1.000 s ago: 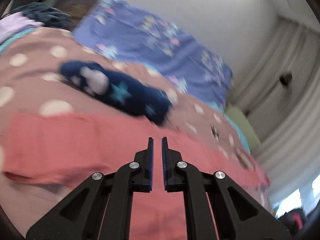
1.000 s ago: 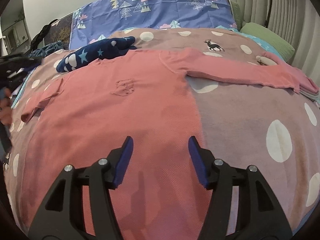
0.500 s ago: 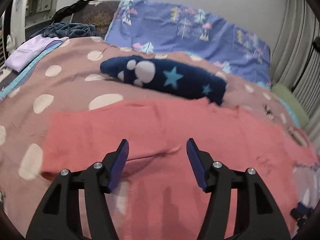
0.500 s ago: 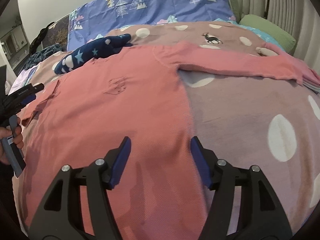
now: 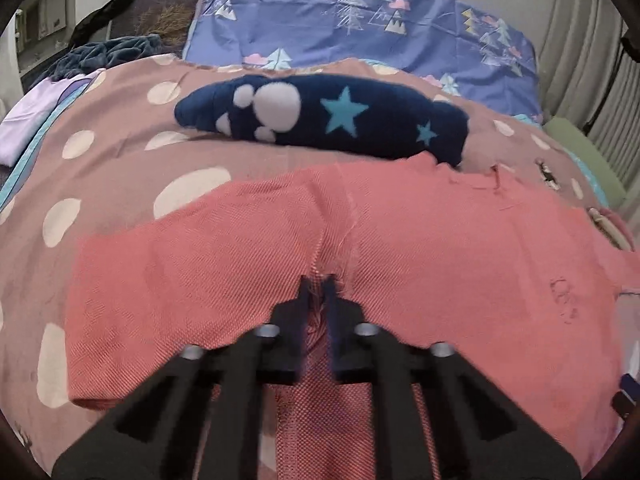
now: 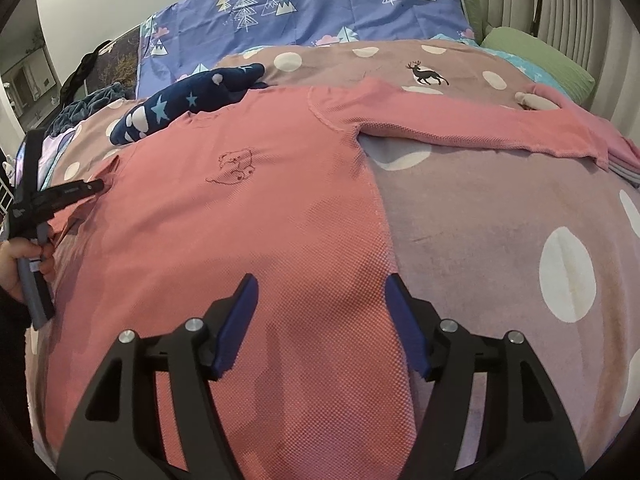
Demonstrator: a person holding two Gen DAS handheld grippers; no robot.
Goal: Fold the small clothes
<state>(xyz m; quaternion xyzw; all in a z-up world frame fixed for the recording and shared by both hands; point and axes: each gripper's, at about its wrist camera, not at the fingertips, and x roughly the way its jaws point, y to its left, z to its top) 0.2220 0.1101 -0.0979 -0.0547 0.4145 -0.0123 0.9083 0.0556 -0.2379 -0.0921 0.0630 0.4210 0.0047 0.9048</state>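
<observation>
A pink long-sleeved shirt (image 5: 200, 280) lies flat, front up, on the spotted blanket (image 5: 100, 152). My left gripper (image 5: 318, 280) is shut on a pinch of its fabric at the left sleeve seam, and the cloth puckers up around the tips. In the right wrist view the same gripper (image 6: 96, 186) sits at the shirt's (image 6: 260, 220) left armpit, held by a hand (image 6: 12, 264). My right gripper (image 6: 320, 284) hovers open over the shirt's lower right side, with nothing pressed between its blue pads. The right sleeve (image 6: 460, 128) stretches out to the right.
A navy garment with stars and paw prints (image 5: 320, 116) lies just beyond the shirt's collar. Behind it is a blue tree-print sheet (image 5: 360, 20). A green pillow (image 6: 536, 60) and a folded pink pile (image 6: 620, 152) sit at the far right. More clothes (image 5: 104, 54) are at far left.
My left gripper opened, dropped onto the shirt's left sleeve seam and closed on the fabric. The right gripper's jaws stand slightly wider; that hand has barely moved.
</observation>
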